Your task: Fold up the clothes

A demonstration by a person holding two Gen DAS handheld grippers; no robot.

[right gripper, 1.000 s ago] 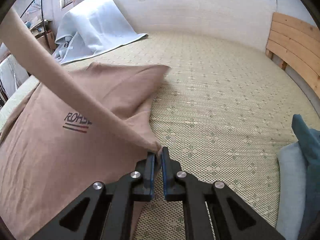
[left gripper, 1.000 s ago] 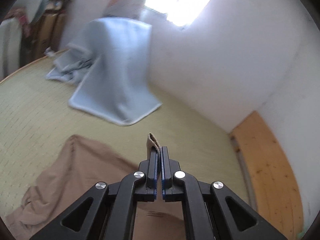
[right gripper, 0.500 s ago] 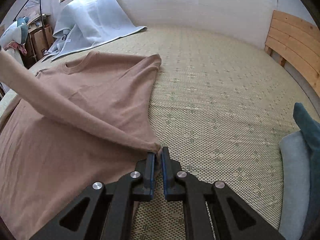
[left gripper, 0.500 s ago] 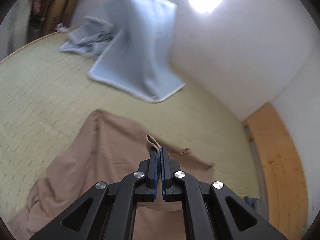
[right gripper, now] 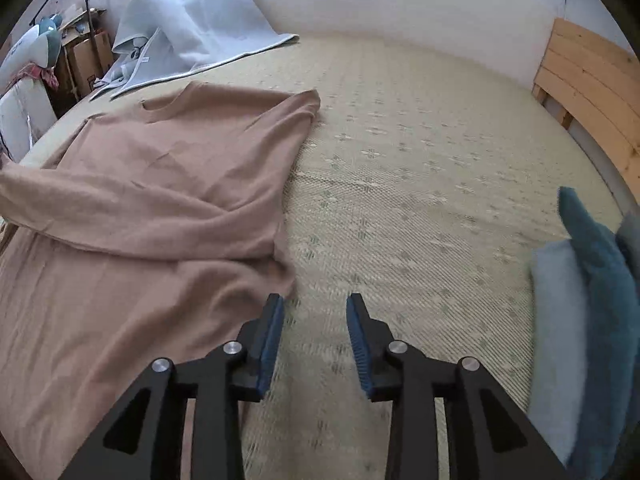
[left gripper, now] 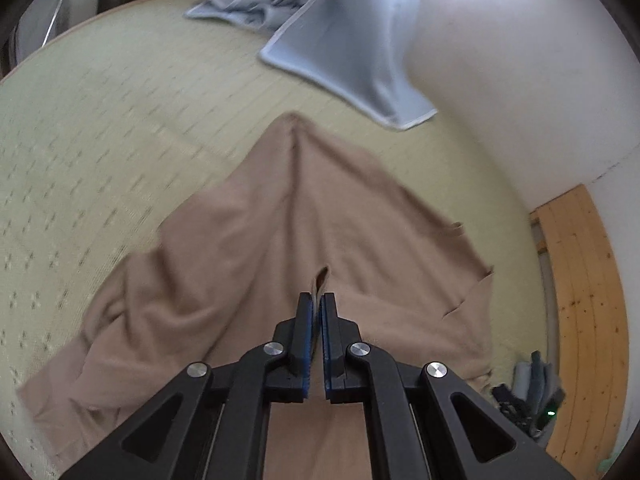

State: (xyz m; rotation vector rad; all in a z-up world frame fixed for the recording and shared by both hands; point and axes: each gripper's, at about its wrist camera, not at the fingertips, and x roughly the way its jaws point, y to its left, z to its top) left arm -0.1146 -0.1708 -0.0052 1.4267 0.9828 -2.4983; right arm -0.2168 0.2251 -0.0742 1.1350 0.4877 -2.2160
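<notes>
Tongs on the left [left gripper: 318,300] pinched a small tab of the tan shirt [right gripper: 160,200], its fabric running up between the narrow jaws. That shirt lay spread on the bed [right gripper: 420,168], collar toward the pale blue blanket [right gripper: 192,20], with one long fold of cloth draped across its middle. On the right, the tongs [right gripper: 316,320] stood wide and held nothing, hovering just off the shirt's near edge over bare mattress. Doing this step well probably meant lowering the left tab flat before letting go, so the crossing fold would not bunch, then taking the loose near edge with the right tongs and smoothing the creases outward. A stack of folded blue-grey clothes [right gripper: 584,320] sat well apart from the shirt.
</notes>
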